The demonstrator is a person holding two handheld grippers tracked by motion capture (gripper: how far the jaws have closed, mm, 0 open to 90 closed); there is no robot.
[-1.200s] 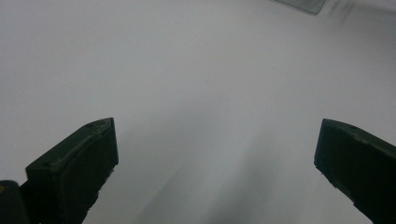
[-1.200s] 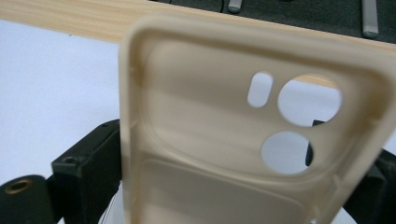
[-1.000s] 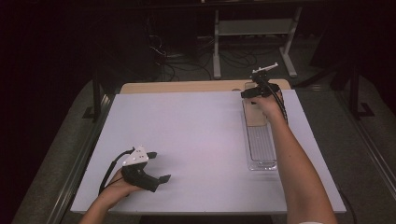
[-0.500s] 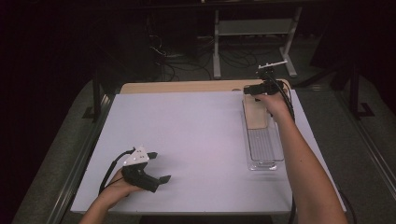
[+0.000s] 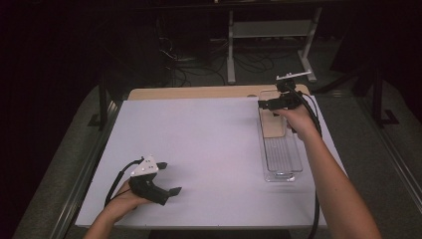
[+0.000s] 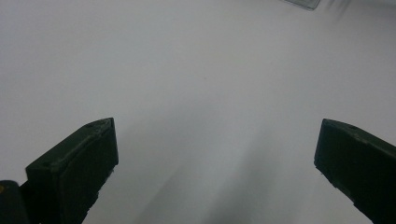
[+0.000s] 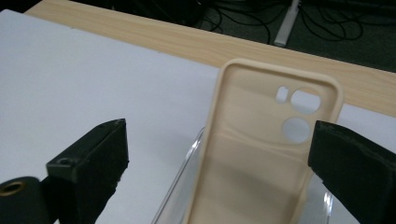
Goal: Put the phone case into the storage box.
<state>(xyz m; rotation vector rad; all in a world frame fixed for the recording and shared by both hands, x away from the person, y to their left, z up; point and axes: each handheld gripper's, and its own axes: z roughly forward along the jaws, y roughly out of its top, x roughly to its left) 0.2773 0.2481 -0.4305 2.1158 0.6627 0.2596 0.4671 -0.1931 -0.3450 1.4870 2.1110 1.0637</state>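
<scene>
A beige phone case (image 7: 261, 154) sits in the far end of a clear plastic tray (image 5: 282, 158), its hollow inside and camera holes facing me in the right gripper view. In the high view the phone case (image 5: 272, 127) lies just under my right hand. My right gripper (image 7: 219, 127) is open wide, one jaw on each side of the case, touching nothing. It hovers over the tray's far end as the right gripper (image 5: 263, 104) in the high view. My left gripper (image 5: 168, 178) rests open near the table's front left, and the left gripper (image 6: 217, 123) has only white table between its jaws.
A white sheet (image 5: 209, 144) covers the table, with a strip of bare wood (image 5: 199, 92) along the far edge. Beyond it the dark floor holds cables and a metal stand (image 5: 268, 30). The tray's corner (image 6: 303, 3) shows far off in the left gripper view.
My right gripper has shifted slightly to the right and away over the tray's far end. The left gripper has stayed where it was.
</scene>
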